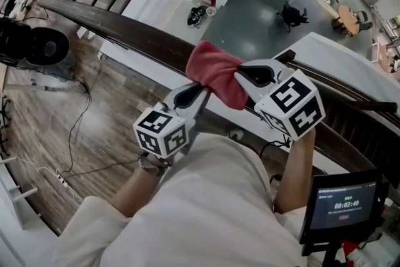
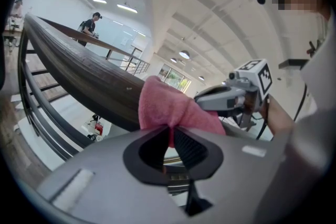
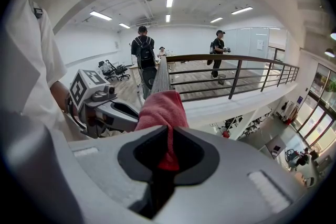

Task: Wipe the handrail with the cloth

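**Red cloth saddled over the dark wooden handrail**

The cloth (image 1: 215, 75) is a soft, pinkish-red terry piece, bunched into folds and laid across the top of the handrail (image 1: 119, 27). One end is pinched in the left gripper (image 1: 201, 92) and the other in the right gripper (image 1: 240, 77), so it hangs over the rail between them. The handrail is a broad, dark brown wooden bar with visible grain, running in a long, gentle curve.

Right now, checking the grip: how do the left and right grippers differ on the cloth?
Head view: the left gripper reaches in from the lower left, the right gripper from the right. The left pinches a thin fold of cloth, the right a thicker wad. Both grip it on the handrail.
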Motion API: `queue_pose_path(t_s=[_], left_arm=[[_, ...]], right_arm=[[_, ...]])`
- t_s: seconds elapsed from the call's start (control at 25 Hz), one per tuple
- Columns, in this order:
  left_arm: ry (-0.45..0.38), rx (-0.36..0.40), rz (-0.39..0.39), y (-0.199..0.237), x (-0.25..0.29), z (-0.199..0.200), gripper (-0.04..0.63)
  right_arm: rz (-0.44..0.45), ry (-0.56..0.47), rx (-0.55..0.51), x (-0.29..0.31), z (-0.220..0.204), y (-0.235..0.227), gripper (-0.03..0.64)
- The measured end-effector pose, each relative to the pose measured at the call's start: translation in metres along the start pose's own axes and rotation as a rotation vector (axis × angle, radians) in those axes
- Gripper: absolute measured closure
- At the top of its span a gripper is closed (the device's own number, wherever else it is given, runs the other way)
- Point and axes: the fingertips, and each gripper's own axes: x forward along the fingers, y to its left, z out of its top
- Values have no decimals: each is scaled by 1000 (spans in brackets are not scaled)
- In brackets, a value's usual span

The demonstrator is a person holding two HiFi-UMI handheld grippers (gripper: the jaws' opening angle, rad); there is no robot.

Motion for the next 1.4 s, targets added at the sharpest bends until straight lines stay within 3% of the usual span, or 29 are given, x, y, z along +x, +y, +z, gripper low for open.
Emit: queue_pose_path(t_s=[0.2,0.48,0.8,1.16,1.32,1.4], left_arm=[[14,47,-2,-6,2,-3,555],[44,58,-50,-20,11,-13,555],[100,184,-83,-24,16,-20,547],[174,399,-207,-41,-9,9,502],[127,617,-297,-64,-11,46,495],[78,682,-315,-76,1,70,495]], right_arm=[[-4,4,-5,-6,-6,2,581],[-19,24,4,-18,-22,0,581],[-35,9,-18,-20,-30,-1,581],[-60,-2,-38,-34,-29,-7,549],[-122,9,-1,-41,-32,-7,534],[-181,3,23,-42,-28,-10,535]])
